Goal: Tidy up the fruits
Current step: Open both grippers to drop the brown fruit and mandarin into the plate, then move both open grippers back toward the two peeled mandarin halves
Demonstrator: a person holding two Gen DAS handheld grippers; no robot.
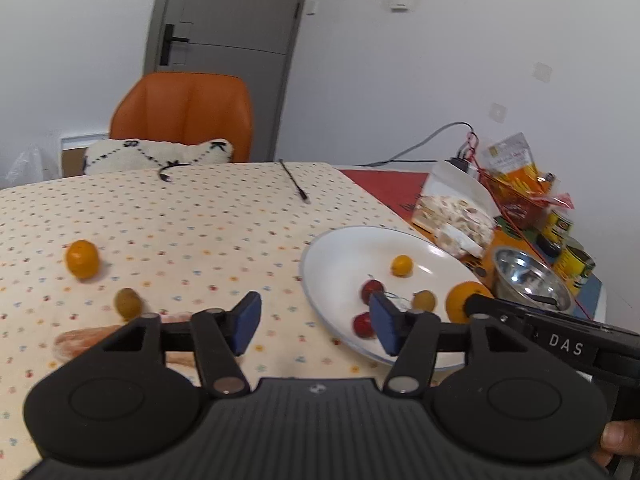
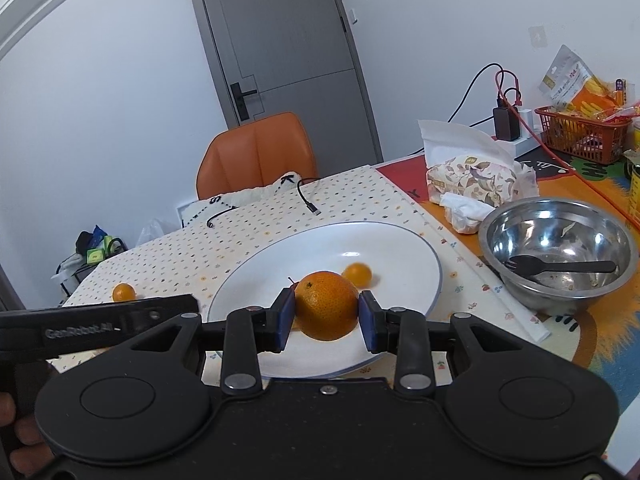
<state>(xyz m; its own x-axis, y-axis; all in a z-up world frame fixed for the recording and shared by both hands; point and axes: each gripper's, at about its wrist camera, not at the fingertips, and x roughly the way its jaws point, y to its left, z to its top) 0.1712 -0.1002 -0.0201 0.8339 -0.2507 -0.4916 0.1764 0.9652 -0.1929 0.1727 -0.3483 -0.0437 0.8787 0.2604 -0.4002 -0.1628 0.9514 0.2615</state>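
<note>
Jaws apart, left gripper [image 1: 316,322]; dotted tablecloth [image 1: 180,220], grey door [image 1: 224,12].

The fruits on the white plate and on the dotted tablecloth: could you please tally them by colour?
Orange: 3 — large orange, small one on the plate, one on the tablecloth
Red: 2
Olive-green: 2
Total: 7

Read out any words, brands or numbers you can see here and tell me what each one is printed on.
"DAS": white letters on the right gripper arm, seen from the left wrist.
"GenRobot.AI": grey letters on the left gripper arm, seen from the right wrist.
Snack bag: print too blurred to read.
Yellow cans: labels too small to read.
Tissue pack: pattern only.
</note>
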